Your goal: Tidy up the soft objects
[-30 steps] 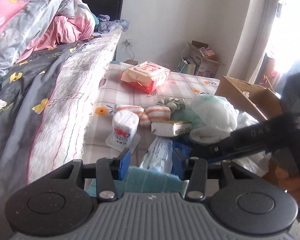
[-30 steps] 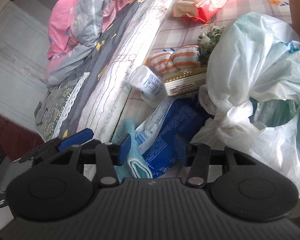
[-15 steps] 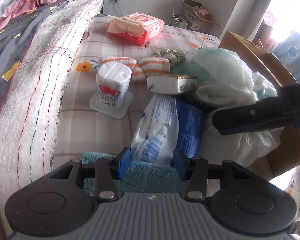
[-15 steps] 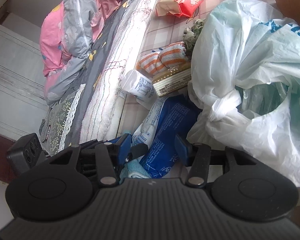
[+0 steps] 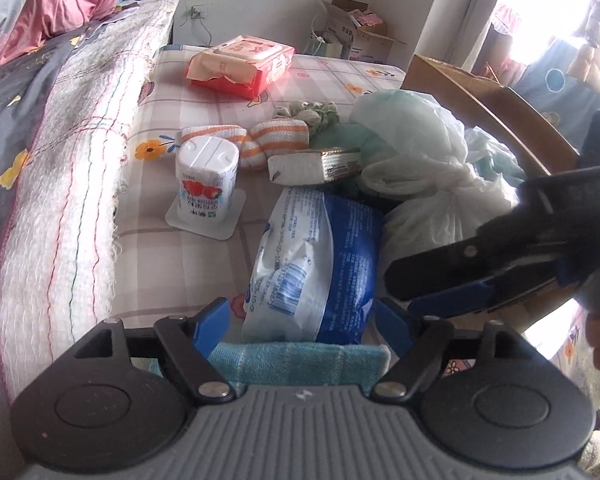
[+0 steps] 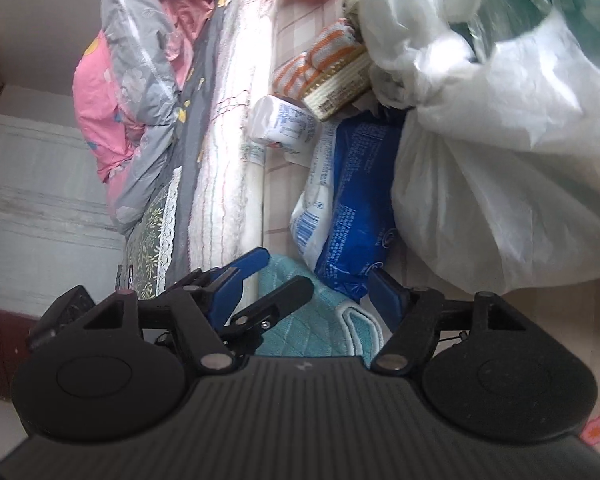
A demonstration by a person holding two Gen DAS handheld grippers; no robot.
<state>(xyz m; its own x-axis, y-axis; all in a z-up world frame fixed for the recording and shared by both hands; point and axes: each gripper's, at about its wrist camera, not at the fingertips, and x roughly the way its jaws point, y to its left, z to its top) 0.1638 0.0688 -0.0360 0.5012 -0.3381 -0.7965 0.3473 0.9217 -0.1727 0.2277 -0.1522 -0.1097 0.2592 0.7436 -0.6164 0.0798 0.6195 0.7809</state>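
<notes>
A folded teal towel (image 5: 300, 362) lies at the near edge of the checked bed sheet (image 5: 204, 256). My left gripper (image 5: 302, 320) is open, its blue pads either side of the towel's edge. My right gripper (image 6: 312, 294) is open just above the same towel (image 6: 312, 320); in the left wrist view it reaches in from the right (image 5: 440, 280). A blue and white soft pack (image 5: 320, 264) lies just beyond the towel, also in the right wrist view (image 6: 352, 208). Orange striped socks (image 5: 244, 140) lie further back.
A tissue roll (image 5: 206, 180), a flat boxed item (image 5: 316, 164), a red wipes pack (image 5: 240, 64) and white plastic bags (image 5: 416, 152) crowd the sheet. A cardboard box (image 5: 480, 96) stands to the right. A rolled white blanket (image 5: 72, 184) and quilts lie on the left.
Both grippers have dropped lower and closer to the teal towel. The left gripper's jaws have opened wider. The right gripper has swung in nearer the left one.
</notes>
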